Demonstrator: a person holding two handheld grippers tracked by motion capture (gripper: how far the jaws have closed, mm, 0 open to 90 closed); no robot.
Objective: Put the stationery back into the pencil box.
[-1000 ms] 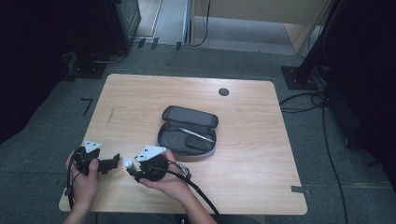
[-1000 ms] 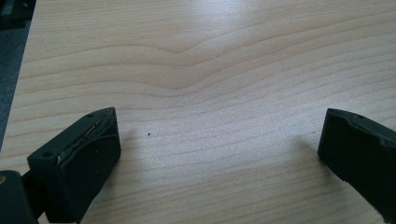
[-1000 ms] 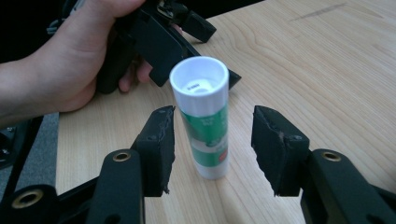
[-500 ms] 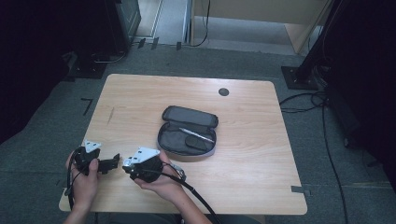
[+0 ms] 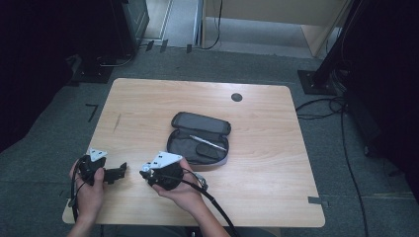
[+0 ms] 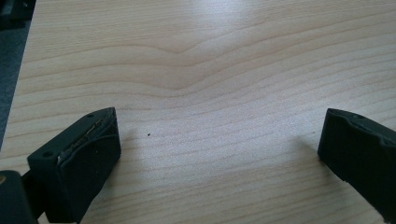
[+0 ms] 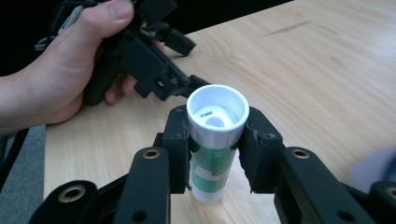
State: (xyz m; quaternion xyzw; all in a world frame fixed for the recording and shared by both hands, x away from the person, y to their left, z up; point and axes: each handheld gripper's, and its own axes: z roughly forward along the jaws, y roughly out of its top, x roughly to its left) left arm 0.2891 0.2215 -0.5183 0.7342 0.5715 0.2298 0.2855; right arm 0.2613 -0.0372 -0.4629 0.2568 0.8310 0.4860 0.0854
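A glue stick (image 7: 217, 116) with a white cap and a green label stands upright on the wooden table (image 7: 327, 70). My right gripper (image 7: 217, 135) has just been closing and is now shut on the stick, a pad pressed to each side. From above, that gripper (image 5: 146, 174) sits near the table's front edge and points left. The left gripper (image 5: 117, 173) lies just left of it in the person's hand. Its jaws stand wide open over bare wood in the left gripper view (image 6: 219, 149). It also appears beyond the stick (image 7: 187, 60).
An open dark pencil case (image 5: 200, 140) lies mid-table with a pen (image 5: 208, 143) inside. A small black disc (image 5: 236, 97) sits near the far edge. A cable trails from the right gripper off the front edge. Dark stands surround the table.
The right hand has shifted slightly near the front edge. The left hand has kept still.
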